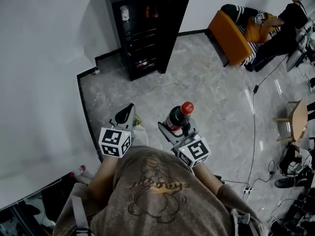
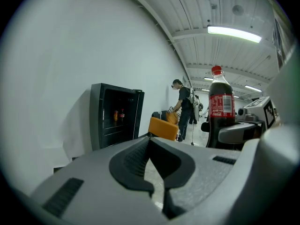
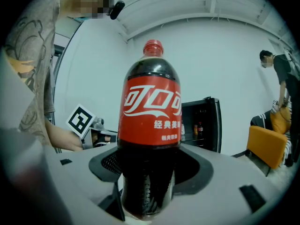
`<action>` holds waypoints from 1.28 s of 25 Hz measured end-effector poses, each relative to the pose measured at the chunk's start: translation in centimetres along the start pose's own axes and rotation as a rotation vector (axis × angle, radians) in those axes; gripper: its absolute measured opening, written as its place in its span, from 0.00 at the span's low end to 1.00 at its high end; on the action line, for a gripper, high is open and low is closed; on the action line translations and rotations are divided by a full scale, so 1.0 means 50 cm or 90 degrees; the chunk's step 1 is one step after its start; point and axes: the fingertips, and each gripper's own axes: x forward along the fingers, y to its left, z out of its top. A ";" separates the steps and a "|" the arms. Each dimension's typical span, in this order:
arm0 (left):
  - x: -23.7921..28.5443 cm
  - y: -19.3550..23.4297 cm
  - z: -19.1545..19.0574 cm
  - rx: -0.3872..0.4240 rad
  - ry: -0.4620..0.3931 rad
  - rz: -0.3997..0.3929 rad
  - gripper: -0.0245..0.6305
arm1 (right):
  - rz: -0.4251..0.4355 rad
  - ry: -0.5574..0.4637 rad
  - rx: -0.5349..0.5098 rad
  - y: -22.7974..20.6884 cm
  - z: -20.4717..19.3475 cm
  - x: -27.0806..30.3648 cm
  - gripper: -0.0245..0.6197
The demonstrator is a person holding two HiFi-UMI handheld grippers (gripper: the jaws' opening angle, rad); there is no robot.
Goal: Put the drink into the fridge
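The bottle (image 3: 151,107) stands upright, cap up, its dark lower body clamped between the jaws of the right gripper (image 3: 150,184), held in the air above the floor (image 1: 206,97) just in front of the person. Its long axis is vertical, across the jaws. The left gripper (image 2: 157,175) hangs just left of it, jaws together on nothing. The fridge (image 1: 147,28) stands far ahead and a little left, against the wall, well apart from the bottle. So the coming move is, I judge, a carry forward, with the free left gripper on the fridge's side for any door work. Its shelves hold a few drinks (image 1: 150,12) near the top; whether the door is open or glass I cannot tell. Far right is an orange chair (image 1: 231,36) with a person on it
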 end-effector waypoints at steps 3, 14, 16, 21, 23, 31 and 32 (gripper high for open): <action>0.025 0.032 0.022 0.001 0.002 0.000 0.04 | 0.001 -0.001 -0.001 -0.021 0.014 0.036 0.49; 0.103 0.135 0.087 0.018 0.007 -0.012 0.04 | -0.015 -0.006 0.009 -0.084 0.062 0.164 0.49; 0.112 0.151 0.094 0.021 0.009 -0.016 0.04 | -0.016 -0.009 0.011 -0.090 0.066 0.184 0.49; 0.127 0.196 0.110 0.032 0.013 -0.026 0.04 | -0.028 -0.009 0.019 -0.098 0.076 0.237 0.49; 0.139 0.214 0.118 0.037 0.016 -0.033 0.04 | -0.034 -0.012 0.022 -0.104 0.085 0.261 0.49; 0.197 0.270 0.148 0.047 0.016 -0.055 0.04 | -0.041 -0.022 0.019 -0.136 0.106 0.335 0.49; 0.199 0.272 0.148 0.047 0.016 -0.057 0.04 | -0.043 -0.020 0.020 -0.140 0.104 0.339 0.49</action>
